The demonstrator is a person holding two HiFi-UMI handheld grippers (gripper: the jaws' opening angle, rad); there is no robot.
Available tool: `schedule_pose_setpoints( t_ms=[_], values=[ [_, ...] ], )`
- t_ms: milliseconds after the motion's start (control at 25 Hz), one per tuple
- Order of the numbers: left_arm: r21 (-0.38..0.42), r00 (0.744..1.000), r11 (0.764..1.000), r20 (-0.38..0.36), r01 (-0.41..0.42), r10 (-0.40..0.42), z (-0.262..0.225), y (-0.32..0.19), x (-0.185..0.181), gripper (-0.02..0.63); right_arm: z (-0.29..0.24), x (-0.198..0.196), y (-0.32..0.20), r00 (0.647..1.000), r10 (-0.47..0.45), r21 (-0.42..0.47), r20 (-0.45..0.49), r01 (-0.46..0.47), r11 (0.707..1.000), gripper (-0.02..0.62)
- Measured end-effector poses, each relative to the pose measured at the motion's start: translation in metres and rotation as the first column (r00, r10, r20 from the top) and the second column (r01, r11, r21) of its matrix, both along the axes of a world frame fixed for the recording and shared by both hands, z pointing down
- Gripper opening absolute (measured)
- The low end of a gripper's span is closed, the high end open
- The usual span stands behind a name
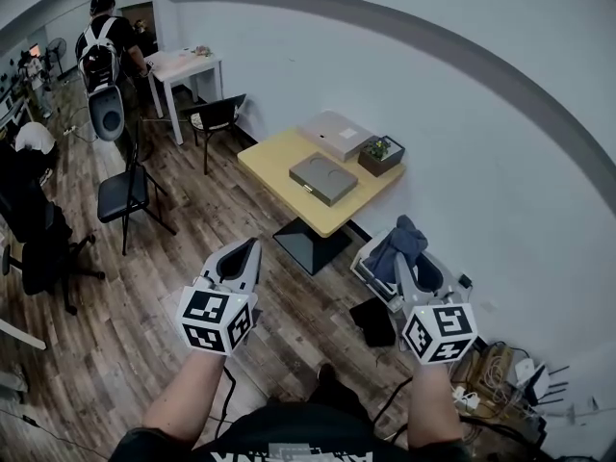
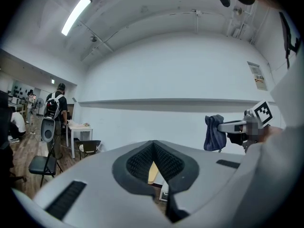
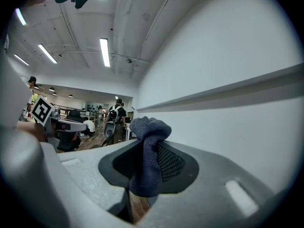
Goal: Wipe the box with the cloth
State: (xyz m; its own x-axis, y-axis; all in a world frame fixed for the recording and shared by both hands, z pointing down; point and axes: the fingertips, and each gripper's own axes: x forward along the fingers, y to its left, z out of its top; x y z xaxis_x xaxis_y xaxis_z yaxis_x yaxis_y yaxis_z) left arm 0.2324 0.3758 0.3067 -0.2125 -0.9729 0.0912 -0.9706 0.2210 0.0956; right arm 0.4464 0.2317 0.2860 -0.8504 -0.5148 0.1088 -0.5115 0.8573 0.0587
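A flat grey box [image 1: 322, 178] lies on a small yellow table [image 1: 265, 157] well ahead of me, with a paler box [image 1: 337, 135] behind it. Both grippers are held up in the air, short of the table. My right gripper [image 1: 404, 260] [image 3: 147, 161] is shut on a dark blue cloth [image 1: 398, 240] [image 3: 148, 148], which bunches above the jaws and hangs below them. In the left gripper view that cloth [image 2: 214, 132] dangles at the right. My left gripper [image 1: 254, 247] [image 2: 154, 164] holds nothing; its pads meet with only a sliver of the table showing between them.
A small planter [image 1: 381, 154] stands at the table's right end, against the white wall. Black chairs [image 1: 125, 194] [image 1: 218, 115] and a white table [image 1: 183, 64] are to the left, with a person [image 1: 102, 38] beyond. A white basket [image 1: 370, 269] and cables [image 1: 500, 373] lie on the floor at right.
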Motion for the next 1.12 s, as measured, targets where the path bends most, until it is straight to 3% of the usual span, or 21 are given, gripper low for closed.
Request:
schedule_pose_setpoints(
  t_ms=[440, 1120],
  values=[
    [-0.005, 0.996, 0.996, 0.017, 0.089, -0.089, 0.001, -0.052, -0.059, 0.002, -0.001, -0.067, -0.08, 0.997, -0.068, 0.013, 0.035, 0.068, 0.998, 0.1],
    [-0.047, 0.987, 0.986, 0.013, 0.162, -0.162, -0.009, -0.207, -0.113, 0.002, -0.012, -0.134, -0.239, 0.982, -0.179, -0.01, 0.069, 0.18, 0.984, 0.1]
  ],
)
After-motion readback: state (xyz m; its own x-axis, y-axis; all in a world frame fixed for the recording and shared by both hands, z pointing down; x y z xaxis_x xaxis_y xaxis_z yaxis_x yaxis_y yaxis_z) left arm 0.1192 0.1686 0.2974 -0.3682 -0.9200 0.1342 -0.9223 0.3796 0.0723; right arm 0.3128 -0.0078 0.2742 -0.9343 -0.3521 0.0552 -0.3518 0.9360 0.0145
